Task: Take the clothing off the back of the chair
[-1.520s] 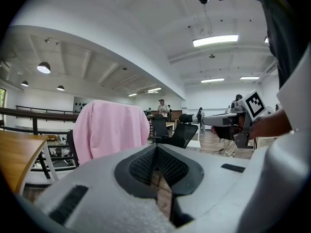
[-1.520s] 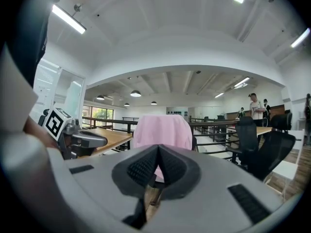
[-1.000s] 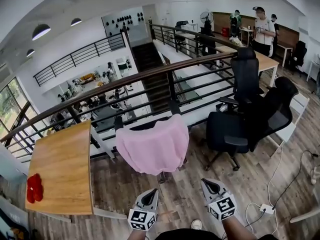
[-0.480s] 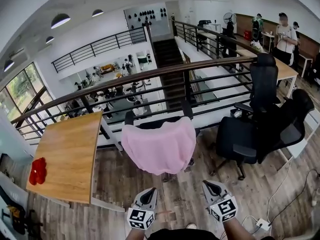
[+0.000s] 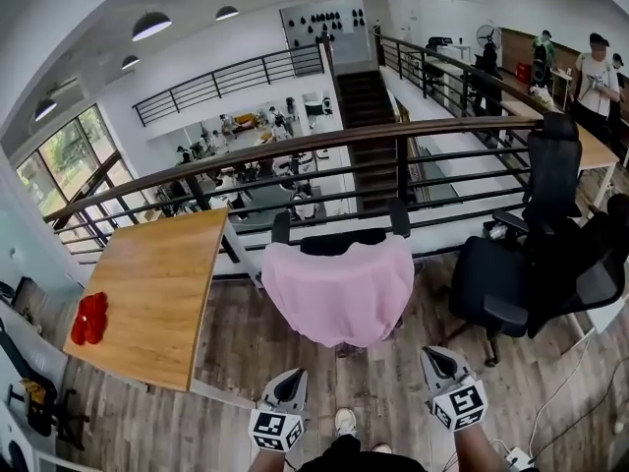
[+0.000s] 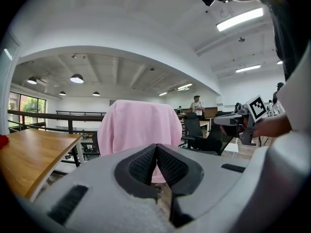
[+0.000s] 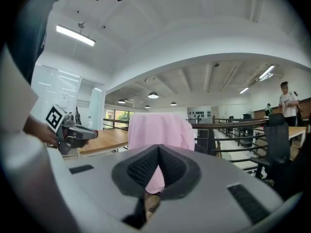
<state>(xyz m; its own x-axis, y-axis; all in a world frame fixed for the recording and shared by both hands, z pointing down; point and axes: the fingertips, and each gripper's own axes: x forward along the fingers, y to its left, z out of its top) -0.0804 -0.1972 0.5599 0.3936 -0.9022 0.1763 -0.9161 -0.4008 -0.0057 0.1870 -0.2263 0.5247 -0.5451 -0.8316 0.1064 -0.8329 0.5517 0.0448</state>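
Pink garment [image 5: 339, 288] draped over the backrest of a black chair [image 5: 344, 241] at the railing [image 5: 295, 150], well ahead of both grippers. Against the head view a second ago it sits more centrally, framed between the left gripper [image 5: 292, 380] and right gripper [image 5: 439, 358]. The approach looks lined up, with no contact yet. Both pairs of jaws are closed and empty. The fold runs left to right along the backrest top, and the near hem hangs toward the floor.
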